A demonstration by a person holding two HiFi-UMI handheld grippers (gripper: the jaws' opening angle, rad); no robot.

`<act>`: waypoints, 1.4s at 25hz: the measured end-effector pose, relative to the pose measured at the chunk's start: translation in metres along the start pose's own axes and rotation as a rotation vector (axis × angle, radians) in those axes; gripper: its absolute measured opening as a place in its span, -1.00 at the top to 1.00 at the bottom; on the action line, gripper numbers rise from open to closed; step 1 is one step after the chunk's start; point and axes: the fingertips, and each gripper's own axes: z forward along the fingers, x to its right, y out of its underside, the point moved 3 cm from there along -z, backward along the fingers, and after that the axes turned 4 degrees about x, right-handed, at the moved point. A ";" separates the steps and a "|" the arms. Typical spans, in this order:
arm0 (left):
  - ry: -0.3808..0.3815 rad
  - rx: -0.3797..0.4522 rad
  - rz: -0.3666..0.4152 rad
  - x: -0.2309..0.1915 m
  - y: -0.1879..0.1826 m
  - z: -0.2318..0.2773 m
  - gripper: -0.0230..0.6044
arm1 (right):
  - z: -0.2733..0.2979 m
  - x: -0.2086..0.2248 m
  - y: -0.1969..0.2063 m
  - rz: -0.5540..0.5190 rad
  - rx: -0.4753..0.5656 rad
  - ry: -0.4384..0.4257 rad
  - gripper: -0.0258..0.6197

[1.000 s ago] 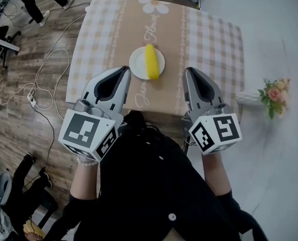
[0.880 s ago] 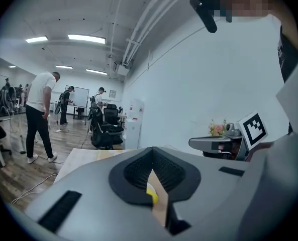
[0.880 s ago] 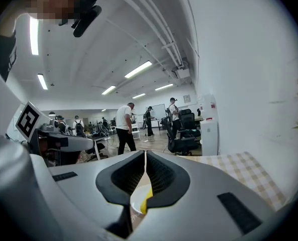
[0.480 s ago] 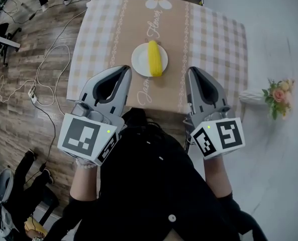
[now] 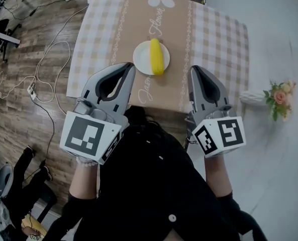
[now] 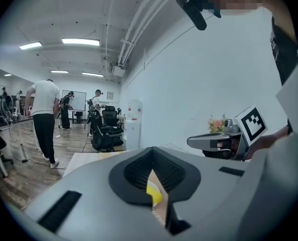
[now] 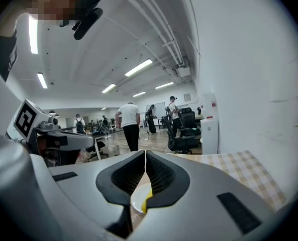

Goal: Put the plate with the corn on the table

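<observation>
By my reading the job is done: the plate (image 5: 142, 58) sits flat on the bench (image 5: 209, 39), near the middle of the tan runner (image 5: 138, 14), with the corn (image 5: 157, 56) lying along it, a little to the right of its centre. Nothing touches the plate. My left gripper (image 5: 130, 68) and my right gripper (image 5: 194, 70) hang close to my body at the near edge of the bench, one on each side of the plate and well short of it. In each gripper view the jaws are together at the tips with nothing held. Only a sliver of yellow cob and white rim shows through the hollow behind the closed tips, and that is the plate lying beyond them. As far as I can judge nothing of the task is left, unless the plate is wanted elsewhere on the cloth. As for writing, the runner carries cursive script: I can read "Flower" just beyond the plate, below a printed daisy (image 5: 164, 1). A second word on the near side begins "Ja", but the rest is too slanted and small for me to read. The cubes on my grippers bear only black-and-white square markers, with no lettering. I see no brand or label on the plate.
</observation>
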 end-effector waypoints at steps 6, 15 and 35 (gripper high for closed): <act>0.012 -0.003 0.013 0.004 0.001 0.001 0.88 | -0.001 0.000 0.002 -0.005 -0.007 0.002 0.78; 0.027 -0.009 0.011 0.006 0.002 0.003 0.88 | -0.003 -0.003 0.002 -0.004 -0.018 0.004 0.78; 0.030 -0.070 -0.057 0.016 0.006 -0.007 0.88 | -0.006 -0.021 0.008 -0.010 -0.031 -0.019 0.78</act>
